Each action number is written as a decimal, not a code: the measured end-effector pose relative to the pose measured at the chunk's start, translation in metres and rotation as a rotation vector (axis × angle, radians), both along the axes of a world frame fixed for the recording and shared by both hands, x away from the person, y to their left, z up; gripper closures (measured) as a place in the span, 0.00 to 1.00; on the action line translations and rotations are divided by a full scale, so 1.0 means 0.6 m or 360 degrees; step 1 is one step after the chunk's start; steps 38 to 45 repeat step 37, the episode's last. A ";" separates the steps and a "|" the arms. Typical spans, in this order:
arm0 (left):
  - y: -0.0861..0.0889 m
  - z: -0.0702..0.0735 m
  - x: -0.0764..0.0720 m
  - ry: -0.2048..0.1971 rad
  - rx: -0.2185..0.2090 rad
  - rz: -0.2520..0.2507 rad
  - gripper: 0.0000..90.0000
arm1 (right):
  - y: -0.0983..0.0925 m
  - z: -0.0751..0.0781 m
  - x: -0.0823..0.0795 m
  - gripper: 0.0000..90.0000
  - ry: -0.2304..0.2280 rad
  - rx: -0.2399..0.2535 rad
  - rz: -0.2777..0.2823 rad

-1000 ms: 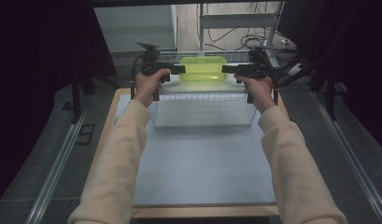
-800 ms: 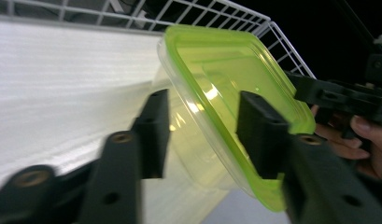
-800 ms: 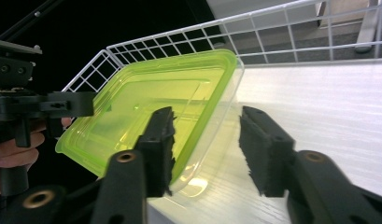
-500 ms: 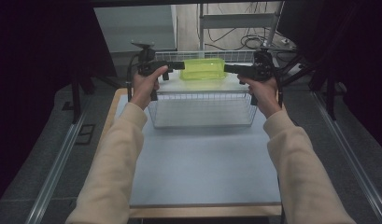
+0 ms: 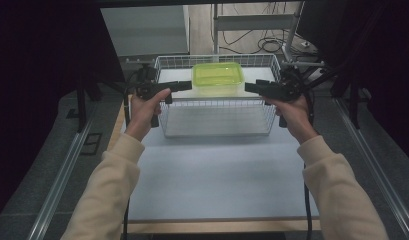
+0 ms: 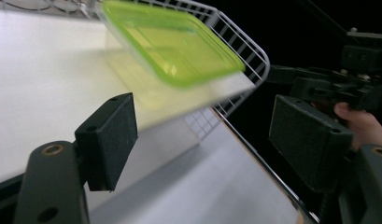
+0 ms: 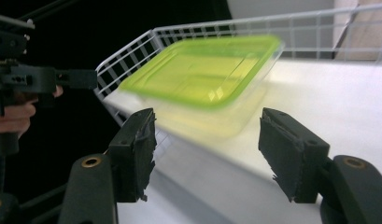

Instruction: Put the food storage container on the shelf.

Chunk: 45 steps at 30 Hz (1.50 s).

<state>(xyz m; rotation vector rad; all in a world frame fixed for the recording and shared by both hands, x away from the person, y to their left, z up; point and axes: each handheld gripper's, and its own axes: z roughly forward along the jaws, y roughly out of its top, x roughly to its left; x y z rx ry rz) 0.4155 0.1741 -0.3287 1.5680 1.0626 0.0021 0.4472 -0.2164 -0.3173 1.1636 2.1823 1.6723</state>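
Note:
A clear container with a lime-green lid [image 5: 218, 76] rests on a white surface at the back of a wire basket [image 5: 217, 131]. My left gripper [image 5: 184, 86] is just left of it and my right gripper [image 5: 252, 87] just right, both apart from it. Both pairs of jaws have just been opening, with nothing between them. In the left gripper view the container [image 6: 170, 42] lies ahead of the open left gripper [image 6: 209, 137]. The right gripper view has the container [image 7: 207, 79] beyond the open right gripper [image 7: 212, 154].
The basket stands at the far end of a pale mat [image 5: 217, 175] on a wood-edged table. Metal rails run along both sides of the table. A white cabinet and cables lie behind the basket. The other gripper [image 6: 328, 86] shows across the basket.
Both grippers were closed against the container's ends; they have let go, opened and drawn outward to the sides. The container stays in the basket.

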 end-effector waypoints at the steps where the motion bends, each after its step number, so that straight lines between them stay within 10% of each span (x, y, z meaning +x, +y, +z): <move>1: 0.001 -0.004 -0.009 -0.0001 0.0004 -0.0008 0.26 | -0.001 -0.004 -0.010 0.39 -0.0016 -0.0017 0.0014; 10: 0.005 -0.067 -0.113 -0.0093 0.0054 -0.0064 0.26 | -0.018 -0.058 -0.106 0.34 -0.0097 -0.0094 0.0144; 21: -0.011 -0.181 -0.206 -0.0050 0.0155 -0.0118 0.26 | -0.050 -0.172 -0.182 0.31 -0.0040 -0.0112 0.0217; 26: -0.017 -0.214 -0.214 0.0009 0.0188 -0.0141 0.26 | -0.059 -0.219 -0.192 0.30 0.0009 -0.0166 0.0199; 45: -0.010 -0.226 -0.218 0.0027 0.0214 -0.0110 0.26 | -0.062 -0.230 -0.196 0.27 -0.0046 -0.0209 0.0177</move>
